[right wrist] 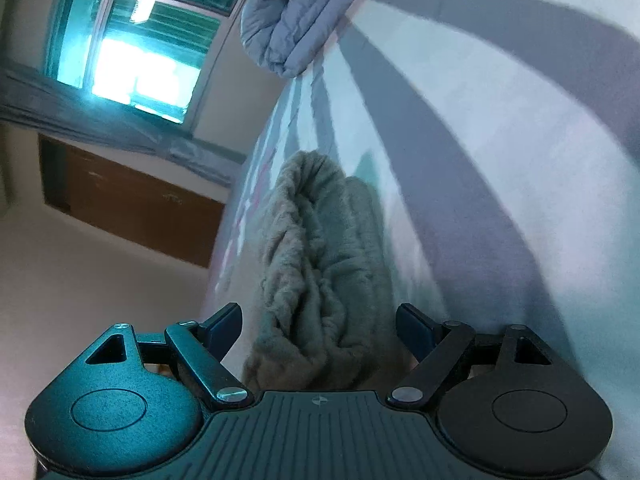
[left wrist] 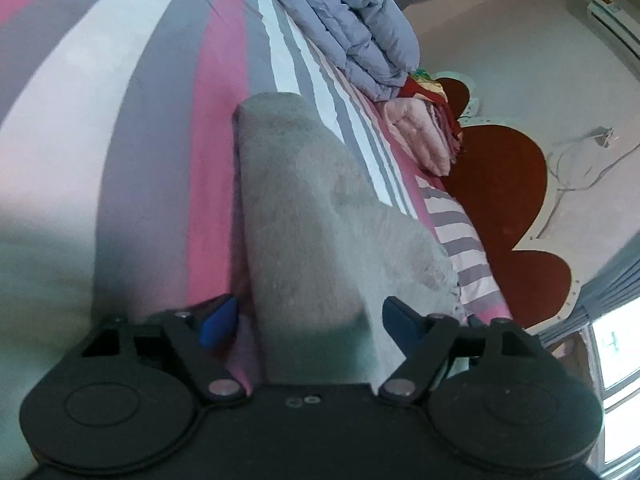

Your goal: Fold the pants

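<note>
One pair of grey fleece pants (left wrist: 320,220) lies on the striped bed (left wrist: 168,120), the only garment being handled. In the left wrist view it shows as one long folded strip running away from the camera, its near end rising between the two blue pads of the left gripper (left wrist: 310,322). The jaws stand fairly wide; the right pad sits against the cloth's edge, the left pad has a sliver of pink sheet between it and the fabric, so no grip is made.

In the right wrist view the same pants (right wrist: 320,272) show their bunched, gathered end, with two thick folds side by side and a dark crease between them. The right gripper (right wrist: 320,328) has its jaws wide, one finger on either side of the cloth, neither pad pressing on it.

Elsewhere on the bed, by its far edge: one rolled lilac quilt (left wrist: 352,28), one folded pink blanket (left wrist: 420,136) just beside it, and a scrap of red and green cloth (left wrist: 424,86) wedged between the two. Behind them stands one dark red scalloped headboard (left wrist: 500,200). One window (right wrist: 136,40) glows in the right view, with a grey curtain (right wrist: 100,112) below it and one brown panel (right wrist: 132,200) on the wall
</note>
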